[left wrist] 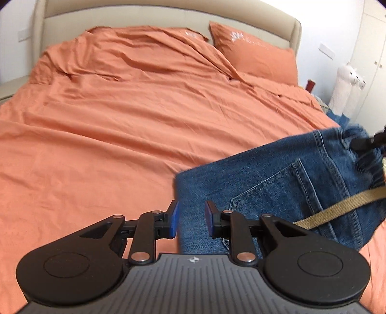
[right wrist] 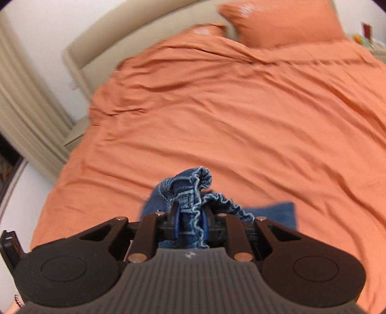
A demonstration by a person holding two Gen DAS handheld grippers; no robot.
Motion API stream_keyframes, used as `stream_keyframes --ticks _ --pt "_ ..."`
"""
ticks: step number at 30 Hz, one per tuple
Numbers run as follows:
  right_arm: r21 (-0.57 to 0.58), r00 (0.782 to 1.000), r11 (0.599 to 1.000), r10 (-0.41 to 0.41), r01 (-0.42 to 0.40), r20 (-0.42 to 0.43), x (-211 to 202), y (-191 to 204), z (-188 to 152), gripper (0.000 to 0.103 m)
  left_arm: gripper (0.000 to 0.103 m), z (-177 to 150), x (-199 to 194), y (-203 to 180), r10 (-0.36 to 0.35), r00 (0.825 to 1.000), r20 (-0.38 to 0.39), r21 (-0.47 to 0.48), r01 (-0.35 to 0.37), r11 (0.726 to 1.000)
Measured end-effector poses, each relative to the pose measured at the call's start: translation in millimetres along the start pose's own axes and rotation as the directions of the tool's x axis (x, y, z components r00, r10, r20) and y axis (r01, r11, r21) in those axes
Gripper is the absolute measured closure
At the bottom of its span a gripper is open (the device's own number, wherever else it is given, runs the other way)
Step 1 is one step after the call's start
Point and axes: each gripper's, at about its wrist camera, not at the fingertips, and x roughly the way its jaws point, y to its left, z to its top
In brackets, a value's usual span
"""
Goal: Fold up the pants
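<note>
The right gripper (right wrist: 190,223) is clamped on the gathered elastic waistband of a pair of blue jeans (right wrist: 187,193), the denim bunched up between its blue pads (right wrist: 176,222) and rising in a ruffled knot above them. The rest of the jeans hangs down under the gripper over the orange duvet (right wrist: 229,116).

In the left wrist view the jeans (left wrist: 277,190) spread across the lower right part of the bed, back pocket (left wrist: 272,193) facing up, with a tan strap (left wrist: 342,207) running across the denim toward the right edge. At that edge the dark tip of the right gripper (left wrist: 364,142) grips the waistband.

The left gripper (left wrist: 191,218) stands with its jaws apart, holding nothing; the left edge of the denim lies in the gap between its blue pads (left wrist: 174,218), below them.

An orange pillow (left wrist: 255,53) leans on the beige headboard (left wrist: 168,14). A white plush alpaca (left wrist: 347,84) stands beside the bed on the right.
</note>
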Motion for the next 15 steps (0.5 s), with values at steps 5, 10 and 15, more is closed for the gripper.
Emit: stream_keyframes --ticks 5,10,15 --pt "0.098 0.997 0.995 -0.031 0.037 -0.064 33.9 -71.9 -24.5 0.09 0.078 -4.2 43.0 -12.7 -0.002 1.0 -0.031 0.054 0.004 0.999" --pt "0.137 0.996 0.99 -0.018 0.031 -0.09 68.2 -114.2 -37.1 0.09 0.081 -7.3 82.5 -12.8 0.027 0.998 -0.056 0.074 -0.022 0.997" --pt "0.163 0.992 0.985 -0.032 0.052 -0.12 92.2 -137.7 -48.5 0.087 0.081 -8.8 101.0 -9.5 0.057 0.995 -0.082 0.113 -0.047 0.992"
